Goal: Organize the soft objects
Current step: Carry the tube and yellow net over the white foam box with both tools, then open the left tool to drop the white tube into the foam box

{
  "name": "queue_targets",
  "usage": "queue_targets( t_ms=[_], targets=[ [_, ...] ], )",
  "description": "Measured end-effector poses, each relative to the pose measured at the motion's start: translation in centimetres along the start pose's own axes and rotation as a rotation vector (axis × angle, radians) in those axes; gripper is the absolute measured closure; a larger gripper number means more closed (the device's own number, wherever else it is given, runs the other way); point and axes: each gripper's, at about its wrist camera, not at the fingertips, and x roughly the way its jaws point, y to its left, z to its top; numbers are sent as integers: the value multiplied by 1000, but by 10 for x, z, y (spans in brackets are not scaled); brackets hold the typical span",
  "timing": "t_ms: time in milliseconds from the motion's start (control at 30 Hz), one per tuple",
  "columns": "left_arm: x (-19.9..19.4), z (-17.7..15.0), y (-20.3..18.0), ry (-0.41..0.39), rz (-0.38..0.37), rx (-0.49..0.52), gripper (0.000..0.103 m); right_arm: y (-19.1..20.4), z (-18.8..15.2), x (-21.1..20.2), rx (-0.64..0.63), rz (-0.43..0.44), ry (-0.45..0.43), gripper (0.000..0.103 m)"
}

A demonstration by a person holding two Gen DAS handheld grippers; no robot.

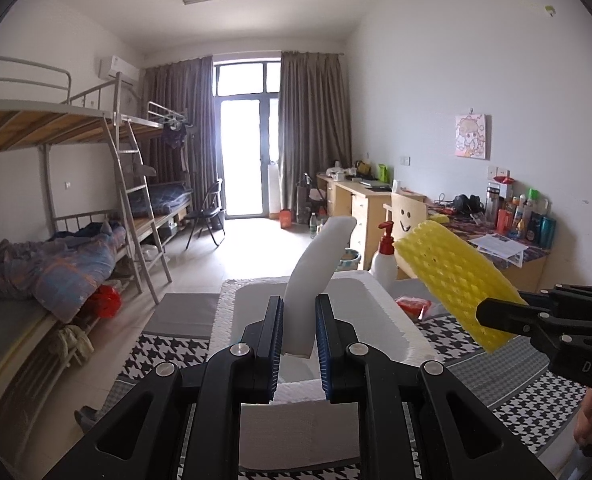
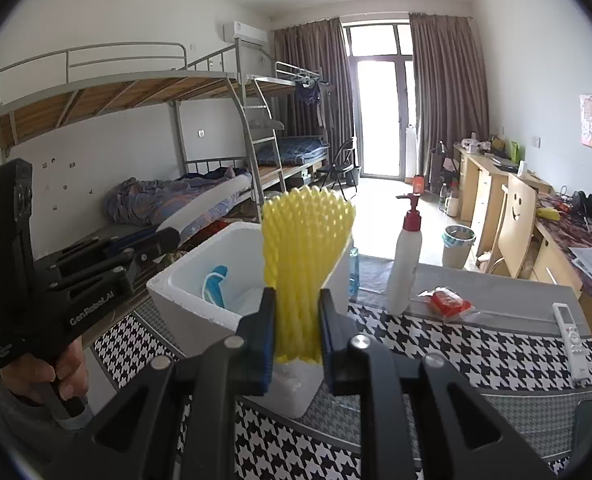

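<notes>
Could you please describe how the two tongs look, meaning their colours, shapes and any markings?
Both the left tongs and the right tongs are matte black plastic frames with silver screws and flat fingers carrying blue ribbed pads. White lettering marks their bodies. A bare hand holds the left handle; no cables show.

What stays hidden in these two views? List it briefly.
- White foam box interior: left wrist view, blocked by the left gripper and its white foam strip.
- Blue item in the box: right wrist view, half hidden by the wall, identity unclear.
- Box front: right wrist view, covered by the right gripper and yellow foam net.
</notes>
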Motion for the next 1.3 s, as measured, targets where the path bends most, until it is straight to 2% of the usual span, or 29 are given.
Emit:
queue_targets(
  t_ms=[867, 1167, 1200, 1233, 1267, 1300],
  targets=[
    [40, 2, 8, 59, -22, -4, 86, -1, 5, 19, 8, -32, 19, 80],
    [46, 4, 7, 72, -25, 5, 80, -3, 5, 20, 9, -47, 25, 80],
    [45, 4, 7, 70, -21, 4, 72, -3, 5, 21, 9, -49, 25, 80],
    [44, 4, 7, 67, -18, 3, 58, -3, 5, 21, 10, -50, 25, 80],
    [43, 4, 7, 64, -20, -2, 50, -3, 6, 21, 12, -52, 25, 80],
    [41, 4, 9, 58, -23, -10, 35, -4, 6, 21, 12, -53, 25, 80]
  ],
)
